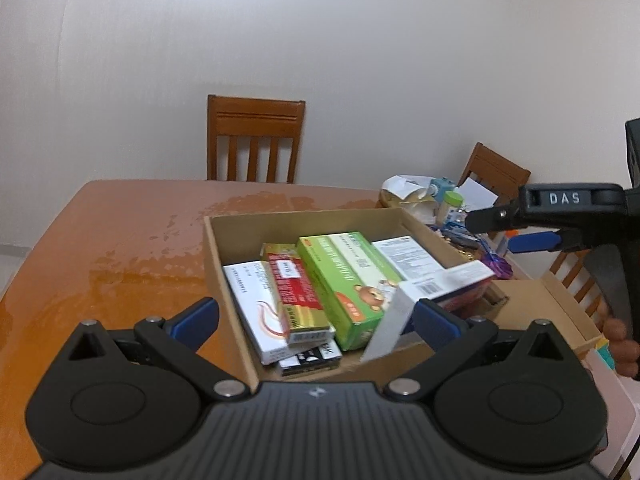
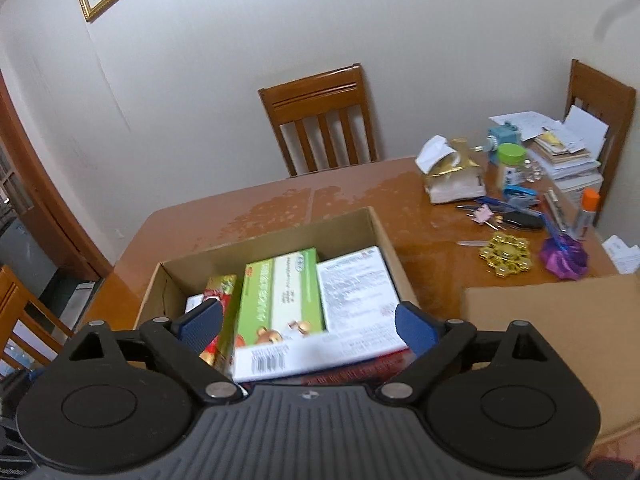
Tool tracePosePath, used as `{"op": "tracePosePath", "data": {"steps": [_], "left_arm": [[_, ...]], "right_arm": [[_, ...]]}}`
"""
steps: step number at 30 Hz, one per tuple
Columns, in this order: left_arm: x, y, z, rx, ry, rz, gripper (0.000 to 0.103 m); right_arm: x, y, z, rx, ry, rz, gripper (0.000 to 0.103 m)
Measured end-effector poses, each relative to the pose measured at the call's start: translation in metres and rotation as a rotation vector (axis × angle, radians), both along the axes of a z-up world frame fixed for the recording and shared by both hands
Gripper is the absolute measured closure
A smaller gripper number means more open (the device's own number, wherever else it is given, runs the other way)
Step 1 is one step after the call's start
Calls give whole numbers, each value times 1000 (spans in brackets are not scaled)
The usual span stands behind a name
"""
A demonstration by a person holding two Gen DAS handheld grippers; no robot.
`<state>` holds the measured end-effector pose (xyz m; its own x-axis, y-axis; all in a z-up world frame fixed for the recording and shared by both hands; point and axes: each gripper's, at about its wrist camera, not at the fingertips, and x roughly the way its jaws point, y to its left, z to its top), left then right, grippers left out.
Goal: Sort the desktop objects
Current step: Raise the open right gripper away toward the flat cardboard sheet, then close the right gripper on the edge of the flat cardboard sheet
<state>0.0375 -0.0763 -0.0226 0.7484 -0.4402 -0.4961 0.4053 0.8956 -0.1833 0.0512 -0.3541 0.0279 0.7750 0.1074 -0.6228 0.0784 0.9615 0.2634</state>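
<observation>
1. Wooden table (image 2: 224, 216) against a plain wall, one chair (image 2: 320, 116) behind it. Landmark for all positions below: the open cardboard box (image 2: 276, 232) at the table's near middle.
2. Left of the box: bare tabletop only. Left gripper (image 1: 316, 316) sits at the box's near edge, jaws spread wide, blue pads clear of every carton; it holds nothing. Judged to be standing by over the box rather than reaching.
3. Inside the box, left to right: a white carton (image 1: 256, 300), a red and gold carton (image 1: 296, 292) lying partly over it, a green carton (image 1: 344, 284) with a bear print, then a white carton (image 2: 356, 292) with printed text. They lie flat and side by side, which fits medicine boxes being grouped in one container.
4. Near right corner of the box: a white and red carton (image 1: 444, 284) lies tilted across the others, one flap hanging off. It looks freshly dropped, not settled.
5. Right gripper (image 2: 308, 328) hovers above that same end of the box, jaws wide apart, pads touching nothing. No grip.
6. Right of the box: a second cardboard box (image 2: 560, 328) just beside it, contents hidden. Beyond it, unsorted clutter (image 2: 516, 208): pens, stapler, gold ornament, bottle, papers. Judged to be the remaining work.
</observation>
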Motion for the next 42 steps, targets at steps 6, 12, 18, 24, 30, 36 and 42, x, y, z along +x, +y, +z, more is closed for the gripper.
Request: {"op": "tracePosePath", "data": {"steps": [6,12,18,24,30,36,42], "left_arm": [[-29,-21,14,15,-6,-7,0],[-50,-40,24,38,-28,-114,0],[-61,-73,20,6,-61,-304,0],[-83,-113,29,-5,-103,-403,0],[-99,-189,31,28,-120,-424,0],[-116,-295,24,104,-86,-409,0],[-136,-355,19,181,-60,-415,0]], "right_arm": [[-29,-18,-3,8,21,-12,6],[-63,-32,1,-40,13,-109,6],[-121,-47,10,-140,-7,-273,6],[-169,-113,13,-135,-15,-455,0],[-195,-217,-13,-115,37,-541,0],[-185,-322,-90,139,105,-467,35],[-144,-367,-132,207,145,-381,35]]}}
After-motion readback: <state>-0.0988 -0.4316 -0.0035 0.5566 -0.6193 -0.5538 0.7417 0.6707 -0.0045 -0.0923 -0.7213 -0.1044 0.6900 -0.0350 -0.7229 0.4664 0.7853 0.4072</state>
